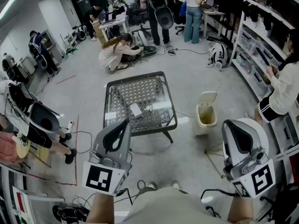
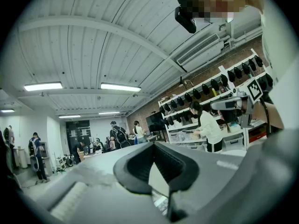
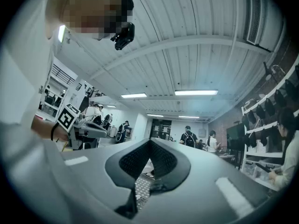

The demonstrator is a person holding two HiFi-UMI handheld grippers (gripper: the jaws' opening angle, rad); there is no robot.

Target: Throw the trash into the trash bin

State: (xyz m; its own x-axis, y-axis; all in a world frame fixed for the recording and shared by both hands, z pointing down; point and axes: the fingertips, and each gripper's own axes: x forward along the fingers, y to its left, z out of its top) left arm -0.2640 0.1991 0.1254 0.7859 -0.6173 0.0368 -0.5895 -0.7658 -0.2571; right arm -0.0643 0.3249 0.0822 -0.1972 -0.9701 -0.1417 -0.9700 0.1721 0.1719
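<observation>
Table [image 1: 164, 125]: low, mesh top.
Trash [image 1: 135, 110]: white scraps on the table's middle.
Trash bin [image 1: 206, 121]: right of the table, lid up.
Left gripper [image 1: 123, 125]: before the table's near edge, jaws together, empty.
Right gripper [image 1: 229, 127]: near-right of the table, jaws together, empty.

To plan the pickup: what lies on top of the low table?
A white scrap lies near the middle of the table, with paler pieces beside it, too small to name. The left claw covers part of the near edge.
</observation>
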